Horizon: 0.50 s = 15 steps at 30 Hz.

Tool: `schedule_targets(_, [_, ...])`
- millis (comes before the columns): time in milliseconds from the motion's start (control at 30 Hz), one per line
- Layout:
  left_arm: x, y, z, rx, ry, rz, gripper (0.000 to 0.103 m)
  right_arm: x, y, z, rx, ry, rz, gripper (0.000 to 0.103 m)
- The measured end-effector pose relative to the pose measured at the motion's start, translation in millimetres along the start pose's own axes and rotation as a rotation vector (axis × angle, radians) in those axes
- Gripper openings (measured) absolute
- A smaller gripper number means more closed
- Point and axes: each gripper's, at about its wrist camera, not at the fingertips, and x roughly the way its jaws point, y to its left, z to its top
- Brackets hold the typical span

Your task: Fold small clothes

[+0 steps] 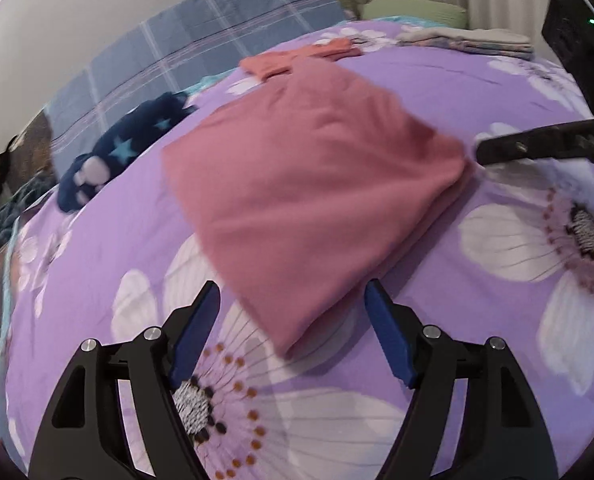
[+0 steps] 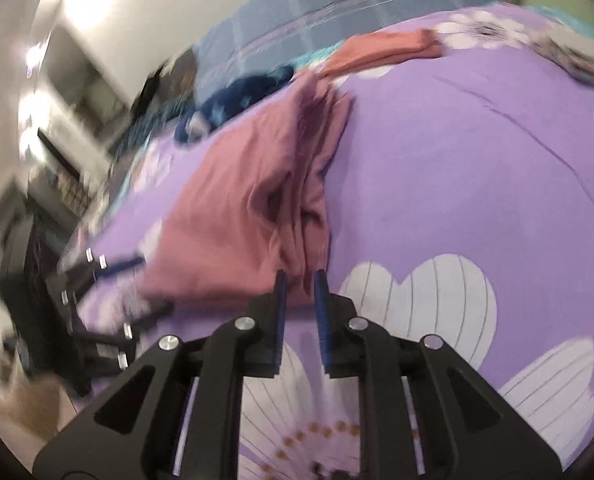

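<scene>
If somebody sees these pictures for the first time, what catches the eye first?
First the pink garment, lying folded in the middle of the purple flowered bedspread. The right gripper pinches its bunched edge, while the left gripper hangs open over its near corner. A dark blue star-patterned cloth lies further left.

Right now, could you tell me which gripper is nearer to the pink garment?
Right. The right gripper is pinching the pink garment's bunched edge, while the left gripper is open, its fingers either side of the near corner.
</scene>
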Motion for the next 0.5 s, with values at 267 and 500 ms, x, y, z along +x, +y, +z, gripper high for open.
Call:
schedule_targets(267, [5,20,-9,-0.088,0.023,0.035,0.078,24,17,27,-0.198,0.079,0.018,0.035])
schedule_targets(500, [5,29,-16,-0.103,0.027,0.069,0.08,21,7,17,-0.154,0.179,0.123,0.036])
